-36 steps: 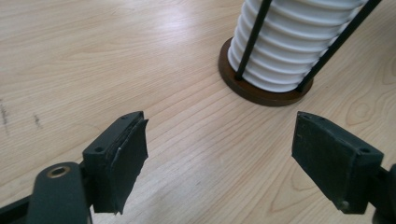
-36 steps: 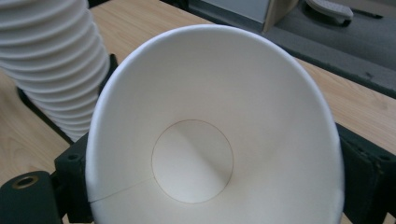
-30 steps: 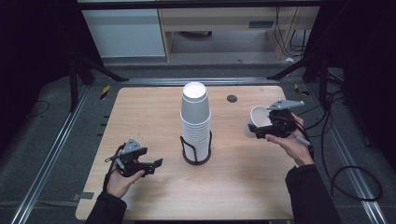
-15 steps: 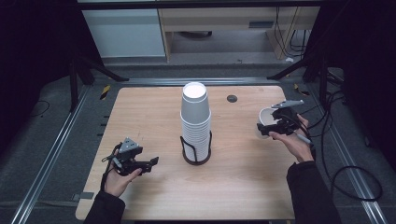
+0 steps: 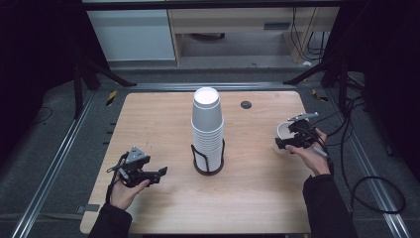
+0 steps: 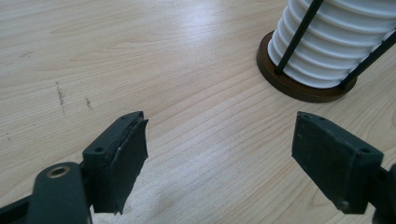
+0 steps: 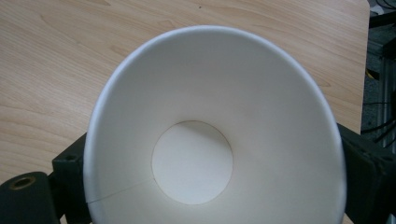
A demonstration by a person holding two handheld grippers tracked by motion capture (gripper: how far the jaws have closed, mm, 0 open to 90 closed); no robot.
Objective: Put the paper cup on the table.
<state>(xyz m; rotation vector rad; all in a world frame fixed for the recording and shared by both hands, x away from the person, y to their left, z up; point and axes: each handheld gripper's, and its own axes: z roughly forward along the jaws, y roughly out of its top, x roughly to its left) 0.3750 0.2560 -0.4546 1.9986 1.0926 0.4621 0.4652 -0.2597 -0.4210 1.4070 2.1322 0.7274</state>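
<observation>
L gripper sat low near table's front-left edge, jaws wide apart, nothing between. R gripper was clamped on white paper cup at mid-right edge, mouth up. Cup stack stood in wire holder at centre, apart from both.

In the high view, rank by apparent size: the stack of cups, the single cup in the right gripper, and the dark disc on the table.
1. stack of cups, tallest and broadest.
2. single cup clamped in the right gripper, partly hidden by it.
3. dark disc, a small spot on the table.
</observation>
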